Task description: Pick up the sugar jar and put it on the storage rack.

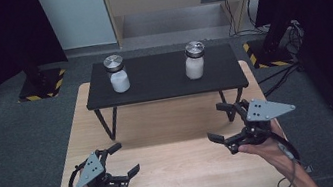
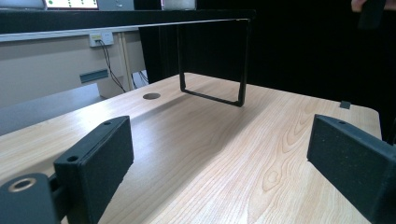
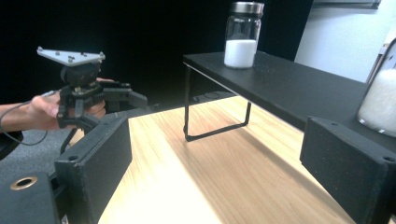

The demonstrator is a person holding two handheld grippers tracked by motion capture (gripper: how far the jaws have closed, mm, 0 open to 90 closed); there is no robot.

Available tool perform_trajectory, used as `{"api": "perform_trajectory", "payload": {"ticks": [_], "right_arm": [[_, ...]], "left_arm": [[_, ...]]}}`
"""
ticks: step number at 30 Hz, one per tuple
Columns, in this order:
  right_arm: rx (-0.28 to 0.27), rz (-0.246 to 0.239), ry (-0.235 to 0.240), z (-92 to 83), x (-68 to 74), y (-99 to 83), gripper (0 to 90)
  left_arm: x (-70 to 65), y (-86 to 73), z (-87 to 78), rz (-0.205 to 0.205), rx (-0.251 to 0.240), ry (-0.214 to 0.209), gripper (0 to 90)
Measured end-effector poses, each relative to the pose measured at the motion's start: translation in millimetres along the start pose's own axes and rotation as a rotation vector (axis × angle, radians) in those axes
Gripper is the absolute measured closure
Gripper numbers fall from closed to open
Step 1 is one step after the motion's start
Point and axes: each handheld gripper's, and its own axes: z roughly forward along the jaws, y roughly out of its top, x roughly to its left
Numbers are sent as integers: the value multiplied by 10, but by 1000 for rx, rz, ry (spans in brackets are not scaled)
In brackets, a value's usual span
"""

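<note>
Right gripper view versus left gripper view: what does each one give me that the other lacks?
The right gripper view adds two glass jars of white powder, the far jar and the near jar, standing on the black shelf, plus the left gripper in the person's hand. The left gripper view adds a wall socket and a round hole in the wooden table. Both share the table, the shelf's leg frame and open fingers with nothing between them.

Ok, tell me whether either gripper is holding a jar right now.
No: both jars stand on the black shelf, while the left gripper and right gripper hover open above the table.
</note>
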Motion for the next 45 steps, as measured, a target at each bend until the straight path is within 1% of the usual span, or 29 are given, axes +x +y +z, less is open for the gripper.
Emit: {"api": "perform_trajectory", "payload": {"ticks": [6,8,10,12,14,16,18,22,25,30,32,34,39,45], "right_arm": [[-2,17,9,126,44,-244,90],[-12,29,10,158,57,-339,87],[-13,25,7,175,78,-404,84],[-12,24,13,186,79,-457,83],[2,15,6,185,92,-467,78],[-8,21,-5,174,113,-511,77],[6,12,-32,167,146,-535,72],[6,26,-102,137,194,-654,64],[-1,42,-155,91,217,-758,62],[-19,71,-229,-15,254,-919,61],[-16,93,-259,-47,268,-966,55],[-11,96,-285,-76,281,-1002,56],[-38,113,-338,-167,318,-1077,54],[-74,107,-379,-342,385,-1142,56]], "left_arm": [[-1,-1,0,-1,0,0,57],[-2,0,1,1,1,0,57],[-4,0,-1,1,-1,2,57],[-1,0,2,0,1,2,57],[-2,-1,4,2,1,3,57],[-3,2,3,4,0,2,57],[-4,2,4,4,0,1,57],[-6,4,5,7,1,0,57],[-4,4,8,6,1,0,57],[-6,9,13,13,4,0,57],[-10,10,10,17,3,2,57],[-12,8,6,16,0,4,57],[1,0,-1,10,-9,10,57],[23,-3,21,10,-16,15,57]]}}
